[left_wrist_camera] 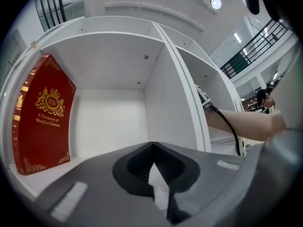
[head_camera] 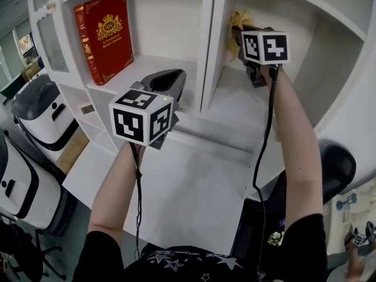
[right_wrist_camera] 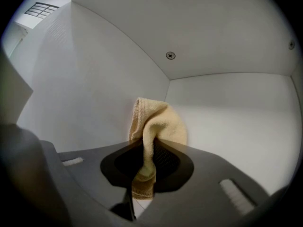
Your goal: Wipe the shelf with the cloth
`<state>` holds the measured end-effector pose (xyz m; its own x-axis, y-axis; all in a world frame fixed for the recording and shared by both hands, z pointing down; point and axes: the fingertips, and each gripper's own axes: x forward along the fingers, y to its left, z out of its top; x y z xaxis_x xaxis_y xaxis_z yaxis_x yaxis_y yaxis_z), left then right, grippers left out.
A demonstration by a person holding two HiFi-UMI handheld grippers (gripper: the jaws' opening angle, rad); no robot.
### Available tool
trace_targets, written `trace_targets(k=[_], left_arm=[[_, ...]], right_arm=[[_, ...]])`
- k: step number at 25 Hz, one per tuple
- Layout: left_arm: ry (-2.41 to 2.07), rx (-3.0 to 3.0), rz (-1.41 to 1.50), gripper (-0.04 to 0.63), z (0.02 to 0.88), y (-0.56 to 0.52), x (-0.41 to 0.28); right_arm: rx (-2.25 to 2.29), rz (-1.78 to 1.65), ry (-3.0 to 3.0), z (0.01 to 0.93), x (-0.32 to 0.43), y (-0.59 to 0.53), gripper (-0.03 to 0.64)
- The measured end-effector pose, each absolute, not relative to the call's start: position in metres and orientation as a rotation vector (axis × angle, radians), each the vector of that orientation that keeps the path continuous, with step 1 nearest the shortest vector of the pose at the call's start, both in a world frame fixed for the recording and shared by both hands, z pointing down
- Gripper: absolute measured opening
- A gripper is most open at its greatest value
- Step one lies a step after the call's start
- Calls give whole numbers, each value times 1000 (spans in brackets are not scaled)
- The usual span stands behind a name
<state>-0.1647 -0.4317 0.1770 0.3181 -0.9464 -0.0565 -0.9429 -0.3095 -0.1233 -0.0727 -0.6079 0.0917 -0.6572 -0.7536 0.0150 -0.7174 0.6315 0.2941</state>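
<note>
R claw (right_wrist_camera: 144,148) is clamped on the cloth (right_wrist_camera: 158,122), deep in the shelf's (head_camera: 226,101) right bay. The cloth sticks out ahead of the jaws toward the back-left corner; contact w/ the panels unclear. L claw (left_wrist_camera: 154,148) is closed on nothing, in front of the red book (left_wrist_camera: 42,122) bay. Wiping probably falls to the R.

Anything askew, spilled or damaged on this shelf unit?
Nothing spilled or damaged. Only the red book leans toward its compartment's left wall rather than standing upright. The cloth is bunched in the right hand-held gripper.
</note>
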Motion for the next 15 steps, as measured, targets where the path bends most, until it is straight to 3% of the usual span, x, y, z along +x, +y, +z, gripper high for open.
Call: trace_targets(k=[15], left_arm=[[1810, -2368, -100, 0, 179, -407, -163]], right_arm=[[1236, -341, -2794, 85, -43, -558, 75]])
